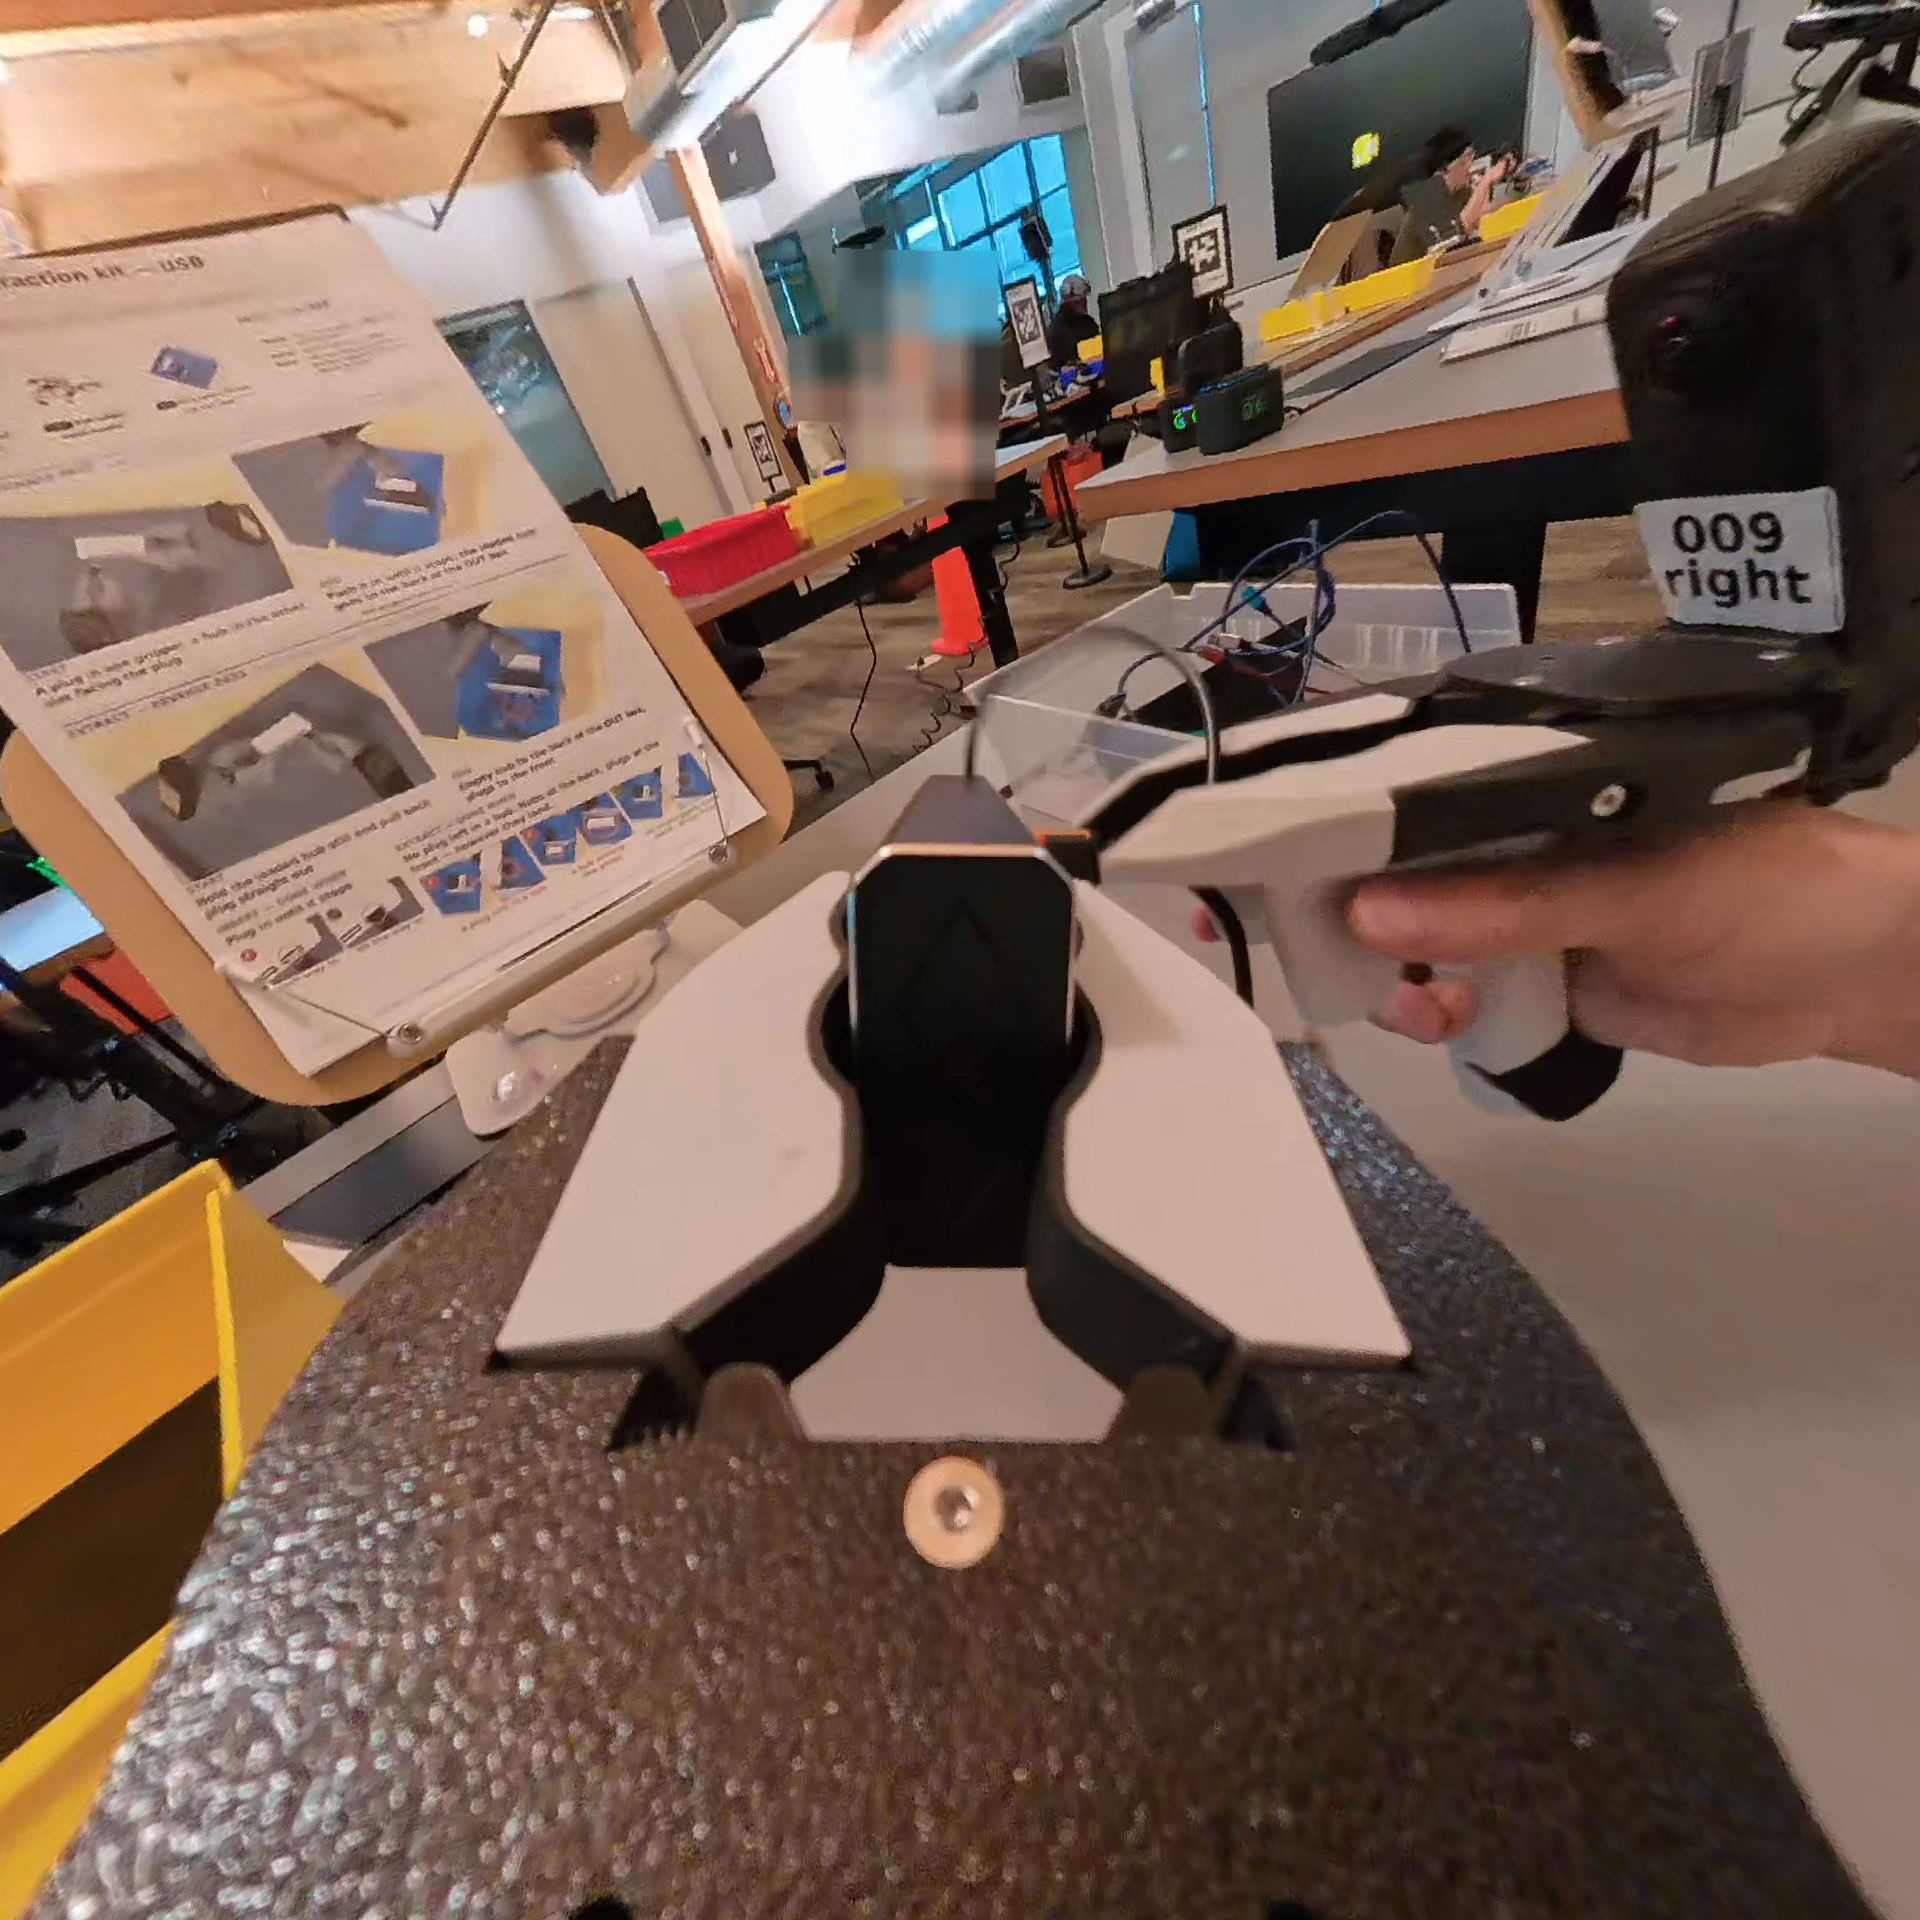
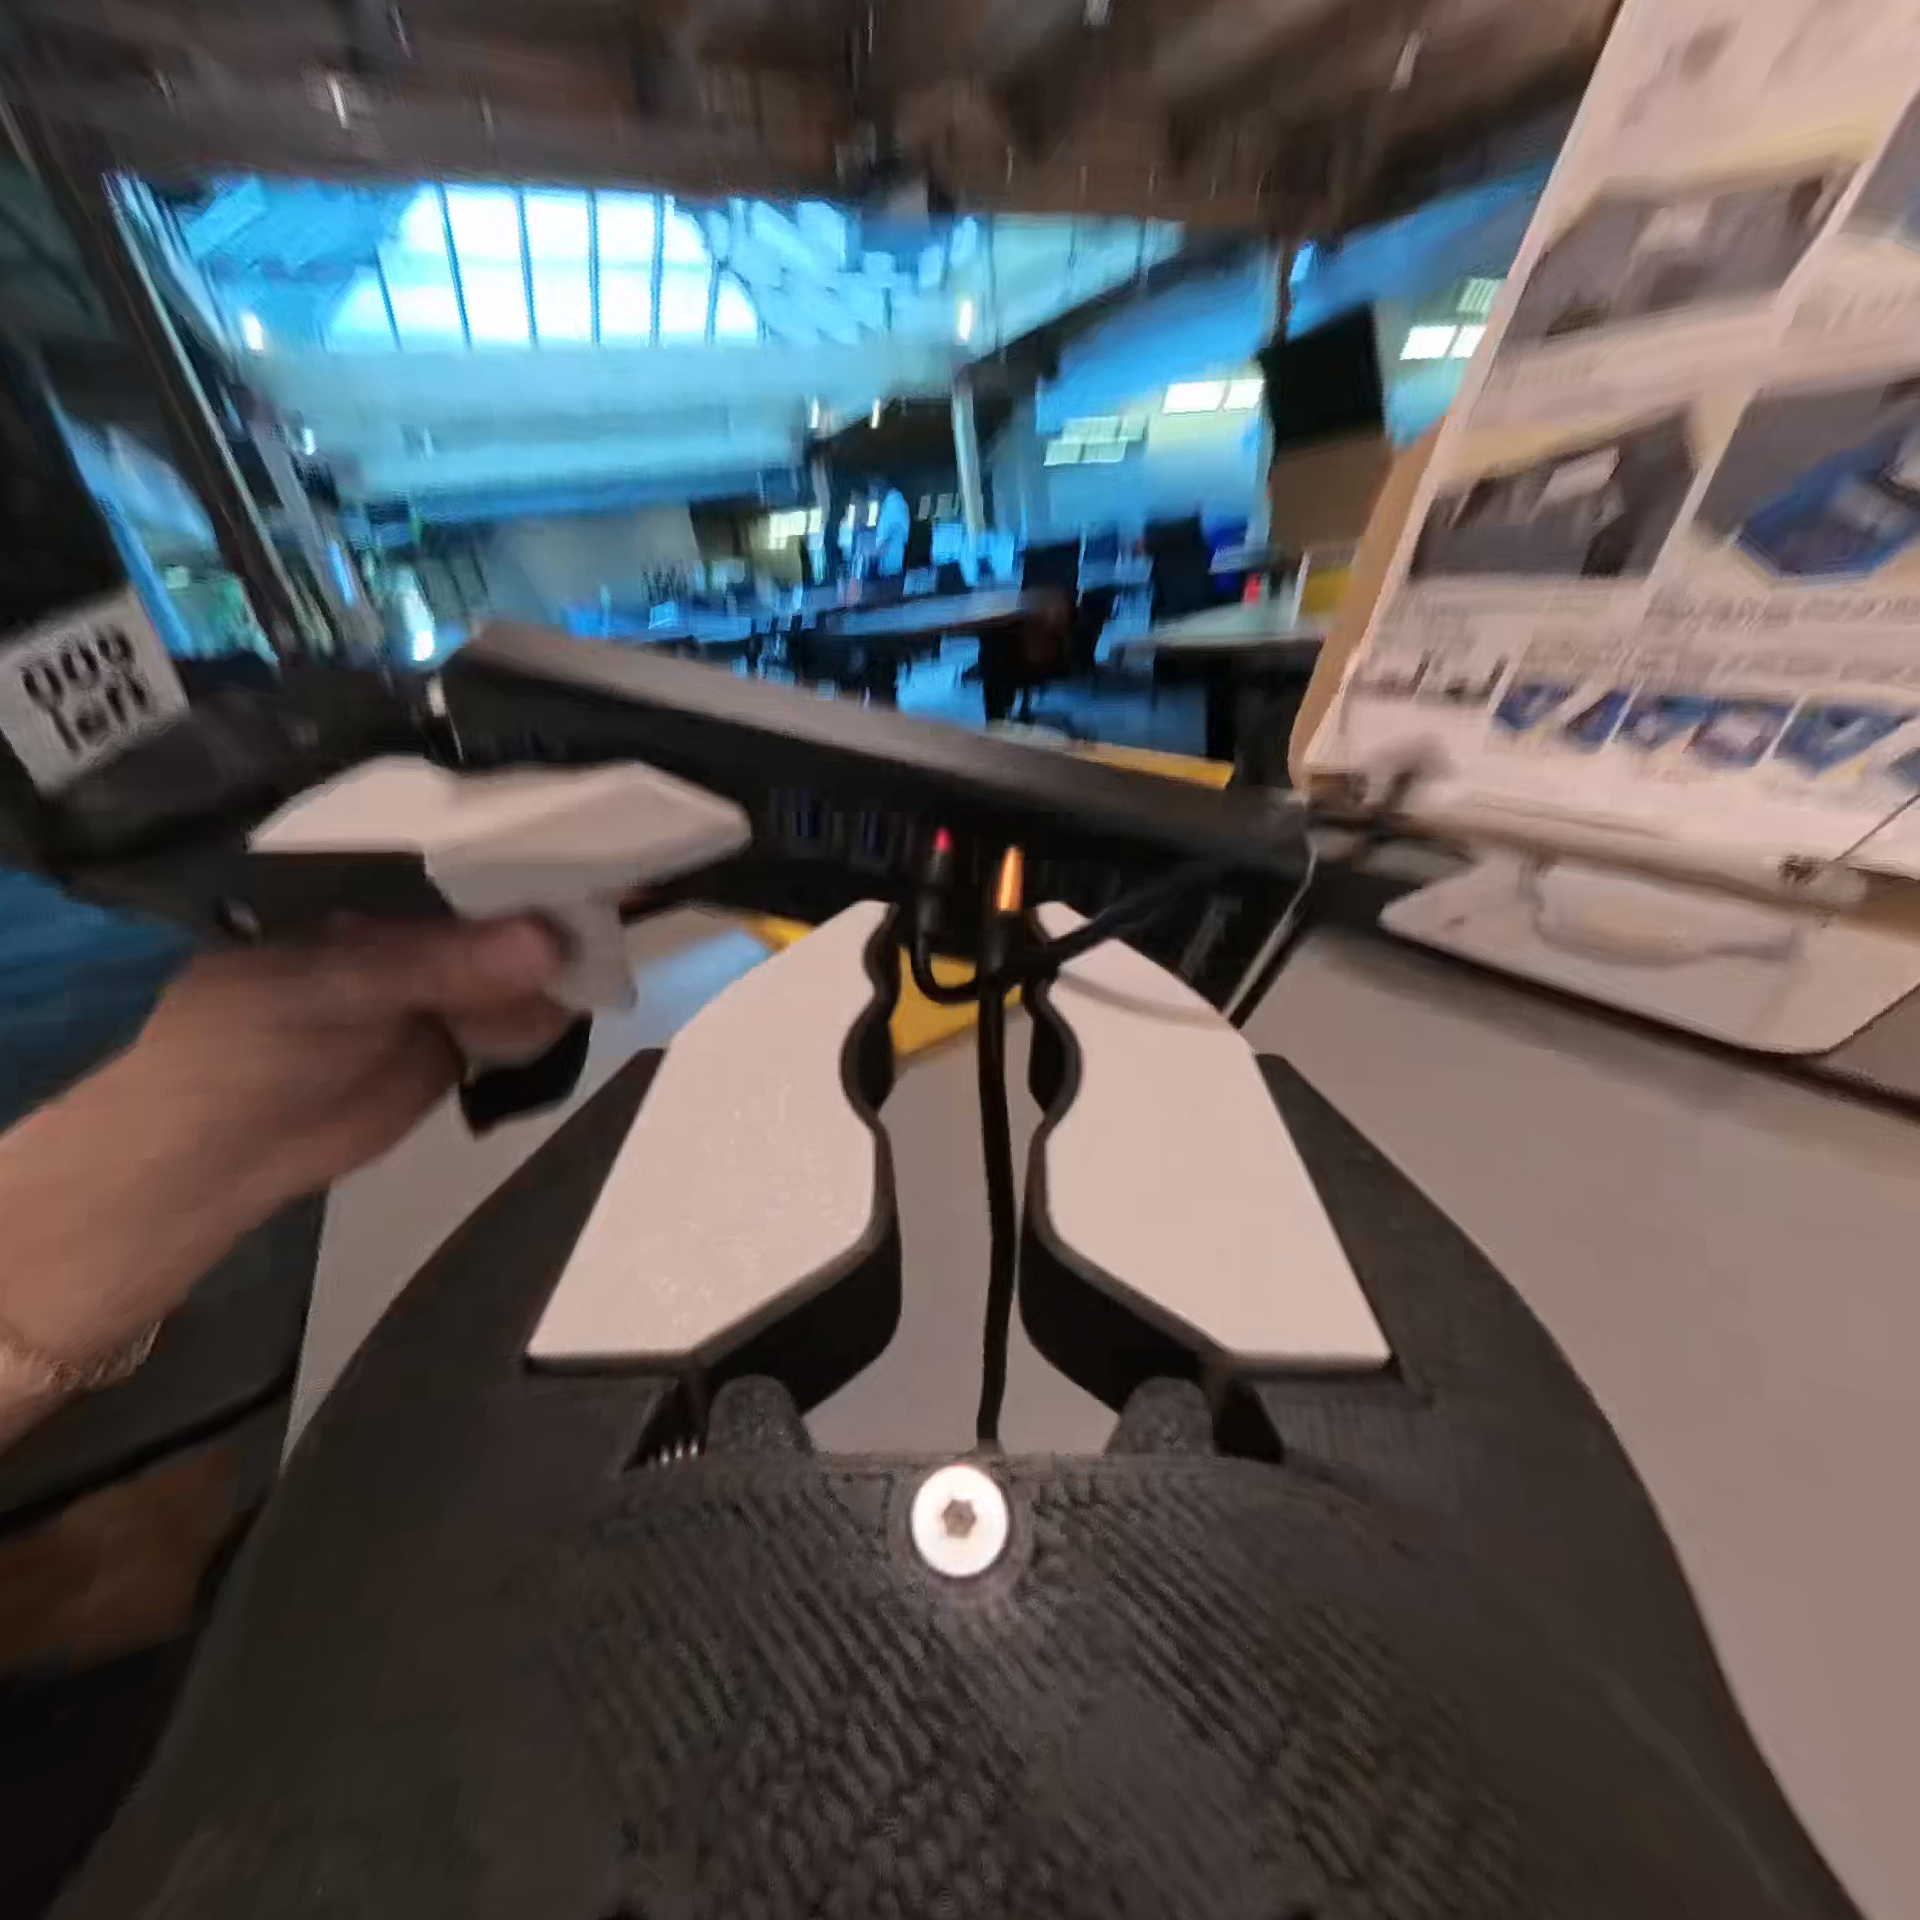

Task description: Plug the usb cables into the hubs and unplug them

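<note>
My left gripper (image 1: 961, 935) is shut on a black USB hub (image 1: 961, 997) with a silver rim and holds it above the table. In the right wrist view the hub (image 2: 935, 748) is a long black bar running across. My right gripper (image 2: 966, 920) is closed around a USB plug with an orange end (image 2: 1010, 878), which sits at the hub's port side. Its black cable (image 2: 995, 1195) runs back between my fingers. A second plug with a red end (image 2: 940, 847) is beside it. The right gripper (image 1: 1091, 831) meets the hub's right side in the left wrist view.
An instruction sheet on a stand (image 1: 343, 623) is at the left, and it also shows in the right wrist view (image 2: 1662, 520). A yellow bin (image 1: 114, 1351) is at the lower left. A clear plastic box holding cables (image 1: 1299, 644) stands behind the hub. The grey table (image 1: 1662, 1299) is below.
</note>
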